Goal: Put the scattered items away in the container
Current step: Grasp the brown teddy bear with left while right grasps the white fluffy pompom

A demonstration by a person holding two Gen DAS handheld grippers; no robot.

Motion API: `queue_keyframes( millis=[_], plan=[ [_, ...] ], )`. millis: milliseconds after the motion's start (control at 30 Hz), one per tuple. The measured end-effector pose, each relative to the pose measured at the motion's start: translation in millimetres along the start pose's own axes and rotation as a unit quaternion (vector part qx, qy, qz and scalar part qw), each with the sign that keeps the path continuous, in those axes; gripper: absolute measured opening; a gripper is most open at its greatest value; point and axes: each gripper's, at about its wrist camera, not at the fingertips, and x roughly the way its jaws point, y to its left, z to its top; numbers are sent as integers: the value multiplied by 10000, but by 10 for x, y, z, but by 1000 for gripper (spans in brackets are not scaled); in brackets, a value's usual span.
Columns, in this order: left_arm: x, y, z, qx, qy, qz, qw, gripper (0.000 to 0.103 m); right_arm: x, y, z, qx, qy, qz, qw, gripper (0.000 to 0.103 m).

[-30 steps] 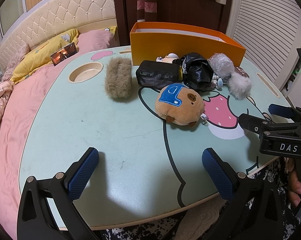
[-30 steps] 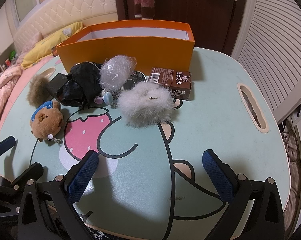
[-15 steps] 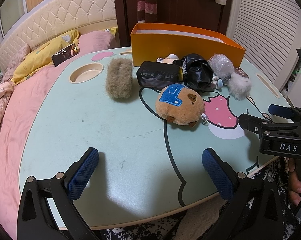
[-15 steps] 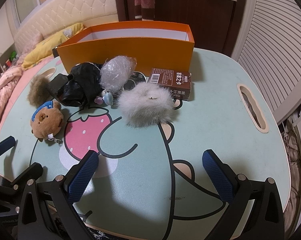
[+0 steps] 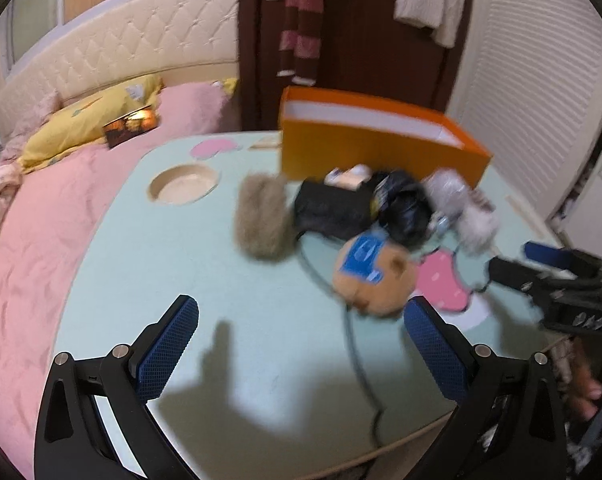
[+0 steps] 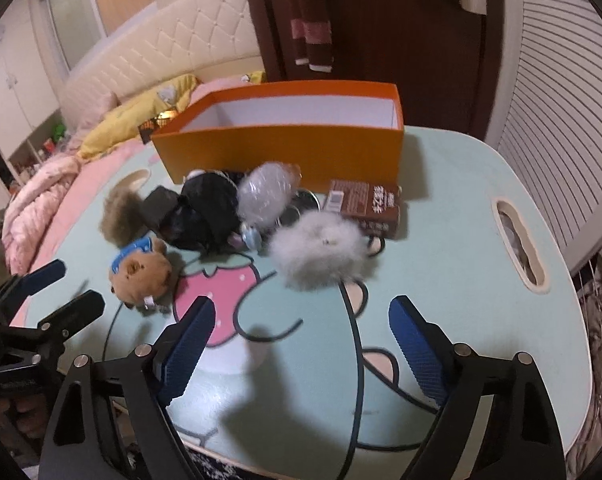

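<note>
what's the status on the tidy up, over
Left gripper open, empty. Right gripper open, jaws just narrowing, nothing between. Orange box empty; bear plush nearest. Path clear.

– Do we see both views sharply?
– No: our left wrist view is smeared with motion blur, the right only slightly soft.
– Lighting?
– Warm indoor light; dark shadows on the tabletop (image 6: 461, 280) at lower centre, fisheye-bent edges, black corners.

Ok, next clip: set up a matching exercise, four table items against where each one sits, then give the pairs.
Items
1. brown bear plush with blue patch
2. white fluffy pompom
3. brown printed carton
4. tan furry pouch

Places
A. beside the orange box, at its right end
B. leftmost of the pile
C. beside the pink strawberry print, nearest the left gripper
D. just in front of the carton

Pairs: 1-C, 2-D, 3-A, 4-B
</note>
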Motion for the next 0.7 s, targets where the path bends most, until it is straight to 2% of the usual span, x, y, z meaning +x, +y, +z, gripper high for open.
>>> queue_keyframes(
  millis=[133, 200, 300, 433, 467, 500, 533, 700],
  plan=[
    [125, -139, 137, 231, -86, -80, 9997, 102, 75, 2, 108, -15, -105, -173, 9998, 89],
    [237, -204, 186, 300, 9, -99, 9995, 97, 141, -25, 178, -78, -119, -314, 9994, 87],
    [376, -247, 195, 270, 188, -86, 9994, 94, 264, -54, 230, -62, 30, -388, 9992, 76],
    [447, -293, 130, 246, 331, -199, 9990, 68, 391, -75, 215, -26, 243, -278, 9993, 54],
    [443, -310, 113, 292, 307, -185, 9989, 59, 388, -63, 212, -82, 206, -345, 9992, 44],
    [438, -325, 104, 343, 287, -163, 9989, 52, 386, -52, 206, -129, 199, -387, 9990, 41],
    [428, -327, 97, 351, 270, -191, 9988, 49, 381, -47, 203, -145, 196, -379, 9990, 41],
    [288, -300, 93, 267, 62, -398, 9988, 46, 278, -97, 178, 12, 115, -259, 9996, 41]
  ],
)
